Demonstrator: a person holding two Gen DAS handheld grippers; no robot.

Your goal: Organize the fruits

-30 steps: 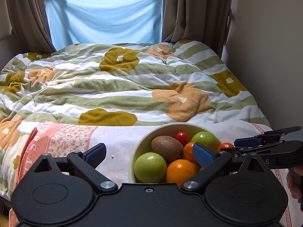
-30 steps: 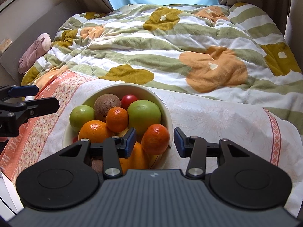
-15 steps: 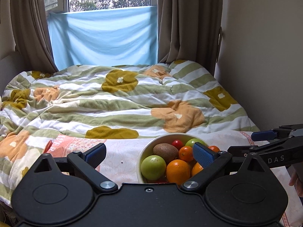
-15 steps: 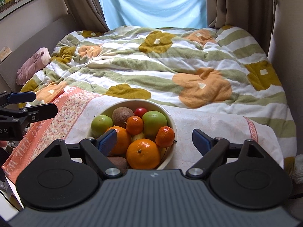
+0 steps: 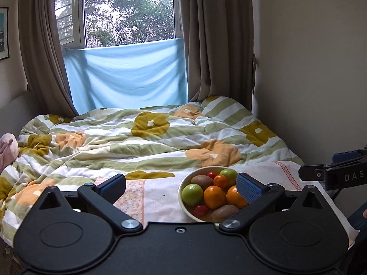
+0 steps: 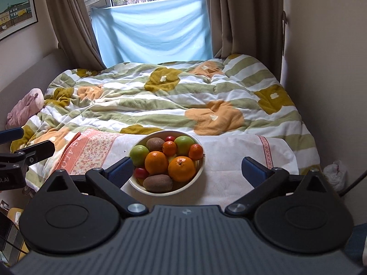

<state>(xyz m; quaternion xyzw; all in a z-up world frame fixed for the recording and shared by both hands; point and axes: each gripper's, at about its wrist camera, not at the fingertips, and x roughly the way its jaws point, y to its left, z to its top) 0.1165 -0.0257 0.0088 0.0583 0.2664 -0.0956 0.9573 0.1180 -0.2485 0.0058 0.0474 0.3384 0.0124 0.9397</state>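
We hold our left gripper [image 5: 181, 184] with its blue-padded fingers [image 5: 248, 188] spread wide and nothing between them, and our right gripper [image 6: 191, 168] likewise gapes with its fingers [image 6: 120, 168] far apart and empty. Both hang above the near edge of the bed, short of the fruit, which we judge lets us see the whole pile without touching it. In the right wrist view the bowl [image 6: 200, 165] sits between the two spread fingers, just beyond their tips; in the left wrist view it lies to the right, partly behind the right-hand finger. The cream bowl rests on a white cloth [image 6: 229, 160] with a pink floral border, spread over the near part of the striped, flowered quilt [image 6: 160, 100], probably to give the bowl a flatter, cleaner base than the rumpled bedding. The fruit is heaped above the rim: two large oranges [image 6: 182, 168] at the near side, two smaller mandarins [image 6: 196, 151] further back, two green apples [image 6: 139, 154], two brown kiwis [image 6: 158, 182], and two small red fruits [image 6: 141, 172], one near and one far. All fruit we can see is inside the bowl and none lies on the cloth, so we judge the sorting either finished or not yet begun; we cannot tell which. A pink soft toy [image 6: 25, 107] lies far left, and a blue sheet [image 6: 151, 32] covers the lower window.
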